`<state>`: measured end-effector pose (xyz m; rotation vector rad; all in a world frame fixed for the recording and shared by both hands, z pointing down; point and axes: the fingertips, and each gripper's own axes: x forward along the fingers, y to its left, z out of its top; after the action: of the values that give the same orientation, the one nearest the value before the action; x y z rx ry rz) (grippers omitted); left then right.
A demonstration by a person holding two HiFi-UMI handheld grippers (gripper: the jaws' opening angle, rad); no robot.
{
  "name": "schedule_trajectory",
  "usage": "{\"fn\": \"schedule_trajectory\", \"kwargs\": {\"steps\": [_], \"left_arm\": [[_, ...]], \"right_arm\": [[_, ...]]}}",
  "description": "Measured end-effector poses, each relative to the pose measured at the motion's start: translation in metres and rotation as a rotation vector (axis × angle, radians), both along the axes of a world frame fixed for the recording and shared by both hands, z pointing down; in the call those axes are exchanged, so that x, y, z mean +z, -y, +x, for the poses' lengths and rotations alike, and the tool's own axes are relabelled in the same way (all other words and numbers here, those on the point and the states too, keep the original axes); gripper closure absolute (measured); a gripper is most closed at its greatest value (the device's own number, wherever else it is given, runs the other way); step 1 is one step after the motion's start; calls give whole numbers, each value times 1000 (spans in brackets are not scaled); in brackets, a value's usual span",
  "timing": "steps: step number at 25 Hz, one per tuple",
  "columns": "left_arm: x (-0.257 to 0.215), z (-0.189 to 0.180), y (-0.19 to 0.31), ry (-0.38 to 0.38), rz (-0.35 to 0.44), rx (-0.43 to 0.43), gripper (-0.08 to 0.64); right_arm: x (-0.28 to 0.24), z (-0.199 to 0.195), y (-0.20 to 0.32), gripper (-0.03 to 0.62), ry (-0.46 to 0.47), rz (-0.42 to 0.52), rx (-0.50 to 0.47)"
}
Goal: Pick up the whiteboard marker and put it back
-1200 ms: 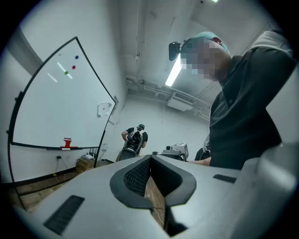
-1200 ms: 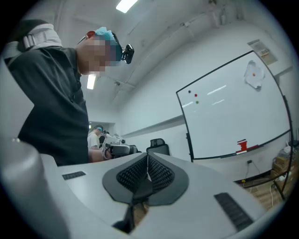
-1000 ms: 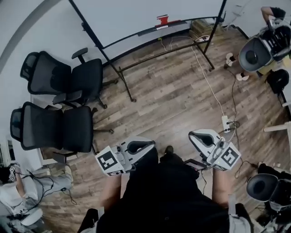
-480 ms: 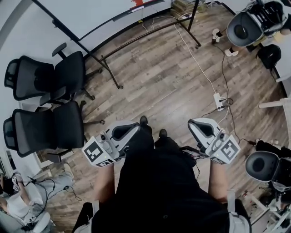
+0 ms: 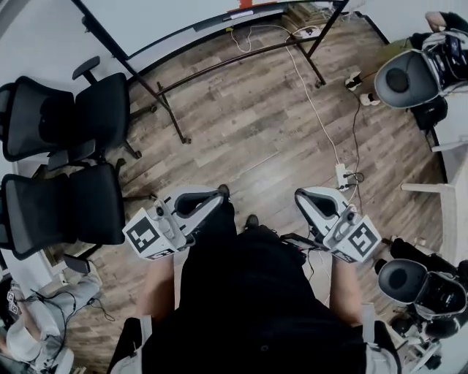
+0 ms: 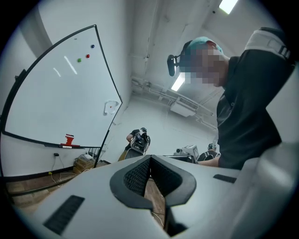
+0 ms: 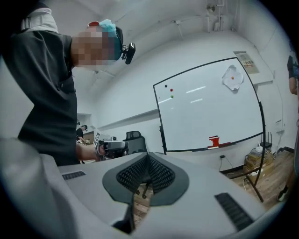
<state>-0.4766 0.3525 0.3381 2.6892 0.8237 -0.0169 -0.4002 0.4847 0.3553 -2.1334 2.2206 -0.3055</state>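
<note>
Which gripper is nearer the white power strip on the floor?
Right. The right gripper is held just left of and behind the power strip, above the floor. The left gripper is much farther to the strip's left, on the side toward the chairs.

Whiteboard [image 5: 190, 14] stands at far end of floor. Left of its stand: far chair [image 5: 80, 117], w/ near chair [image 5: 73, 208] just before it. Power strip [image 5: 341, 176] lies on floor at right.
</note>
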Motion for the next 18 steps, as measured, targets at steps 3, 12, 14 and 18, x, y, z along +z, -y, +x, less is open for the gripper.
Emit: {"fn": "schedule_trajectory", "kwargs": {"steps": [3,12,14,18], "left_arm": [[1,11,37,-12,12,4,548],[12,44,97,-32,-10,100,548],[12,54,102,-28,-9,123,548],[8,79,107,-40,13,147,548]], "right_arm": [[-1,12,49,572,-7,-24,-3],[3,51,125,572,-47,-114,71],[4,62,129,572,-42,-119,92],[2,85,137,572,-33,-103,113]]}}
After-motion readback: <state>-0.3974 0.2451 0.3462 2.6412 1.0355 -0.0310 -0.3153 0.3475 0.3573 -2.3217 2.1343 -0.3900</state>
